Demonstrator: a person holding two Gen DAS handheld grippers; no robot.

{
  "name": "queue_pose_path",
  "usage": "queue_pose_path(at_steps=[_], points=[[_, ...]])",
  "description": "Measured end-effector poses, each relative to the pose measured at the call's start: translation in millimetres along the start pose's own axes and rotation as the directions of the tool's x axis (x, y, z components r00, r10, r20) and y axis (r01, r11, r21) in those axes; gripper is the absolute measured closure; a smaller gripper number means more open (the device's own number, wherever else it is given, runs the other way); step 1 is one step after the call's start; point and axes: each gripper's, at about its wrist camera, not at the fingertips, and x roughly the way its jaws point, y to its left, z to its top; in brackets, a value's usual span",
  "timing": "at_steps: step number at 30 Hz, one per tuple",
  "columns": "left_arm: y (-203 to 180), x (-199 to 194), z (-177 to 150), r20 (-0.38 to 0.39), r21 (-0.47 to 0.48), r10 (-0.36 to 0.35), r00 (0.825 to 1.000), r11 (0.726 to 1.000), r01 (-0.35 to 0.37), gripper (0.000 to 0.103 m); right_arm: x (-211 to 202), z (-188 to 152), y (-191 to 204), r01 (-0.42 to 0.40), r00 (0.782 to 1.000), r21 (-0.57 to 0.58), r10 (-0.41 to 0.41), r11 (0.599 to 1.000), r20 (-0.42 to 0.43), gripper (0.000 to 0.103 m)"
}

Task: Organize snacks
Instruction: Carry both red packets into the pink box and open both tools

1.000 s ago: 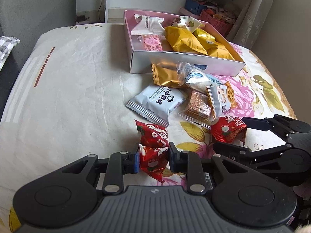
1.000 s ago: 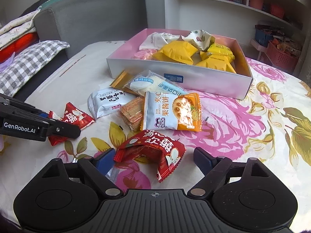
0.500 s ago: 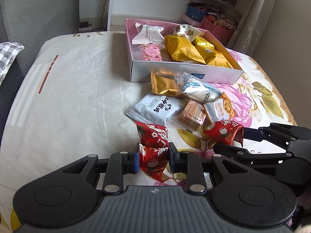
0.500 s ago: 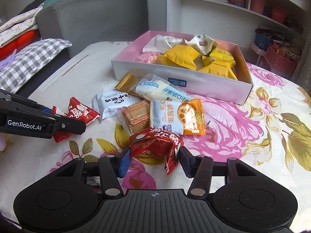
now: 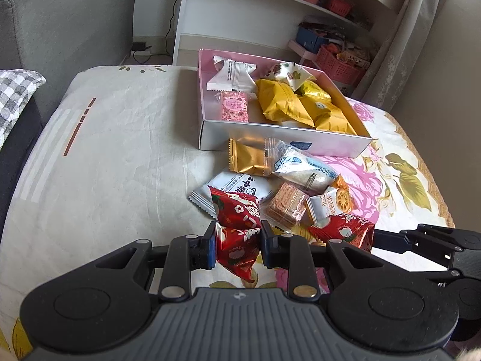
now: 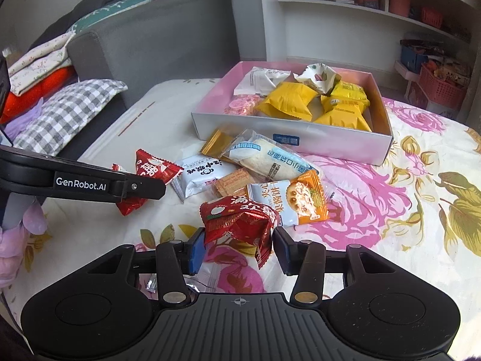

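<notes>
My left gripper (image 5: 238,246) is shut on a red snack packet (image 5: 237,228) and holds it above the floral cloth. My right gripper (image 6: 239,249) is shut on a second red packet (image 6: 240,219), also lifted. Each gripper shows in the other's view: the right one (image 5: 372,242) at the right edge, the left one (image 6: 141,188) at the left. A pink-lined box (image 5: 288,141) further back holds yellow, white and pink packets. Loose snacks lie before it: a gold packet (image 5: 246,159), a clear bread packet (image 5: 303,170), a white packet (image 5: 237,186), a wafer packet (image 5: 287,206) and an orange-white biscuit packet (image 6: 288,204).
A grey sofa with a checked cushion (image 6: 66,114) stands to the left. White shelves (image 6: 360,15) and pink baskets (image 6: 442,87) stand behind the box. An empty clear wrapper (image 6: 204,273) lies under the right gripper.
The right gripper closed on its red packet and lifted it. Both grippers rose and drew back from the pile with their packets.
</notes>
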Motion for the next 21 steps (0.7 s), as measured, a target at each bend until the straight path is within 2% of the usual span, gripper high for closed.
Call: queue_pose_path(at_steps=[6,9,15,21], points=[[-4.8,-1.2,13.6,0.044,-0.042,-0.011,0.999,0.999,0.013,0.078,-4.4,12.1,-18.3,-0.065,0.998,0.134,0.066,0.989,-0.003,0.056],[-4.7,1.0,21.2,0.062,-0.066,-0.015,0.998,0.998,0.019,0.078,-10.0,21.3,-24.8,-0.091,0.996,0.18,0.089,0.979,0.022,0.056],[-5.7,9.1,37.2,0.116,-0.098,-0.007,0.993,0.995,0.019,0.078,-17.1,44.3,-37.5,-0.061,0.994,0.21,0.041,0.976,0.101,0.056],[-7.0,20.0,52.2,0.163,-0.135,-0.017,0.987,0.99,0.039,0.078,-7.8,64.3,-54.8,-0.039,0.99,0.255,0.004,0.966,0.138,0.056]])
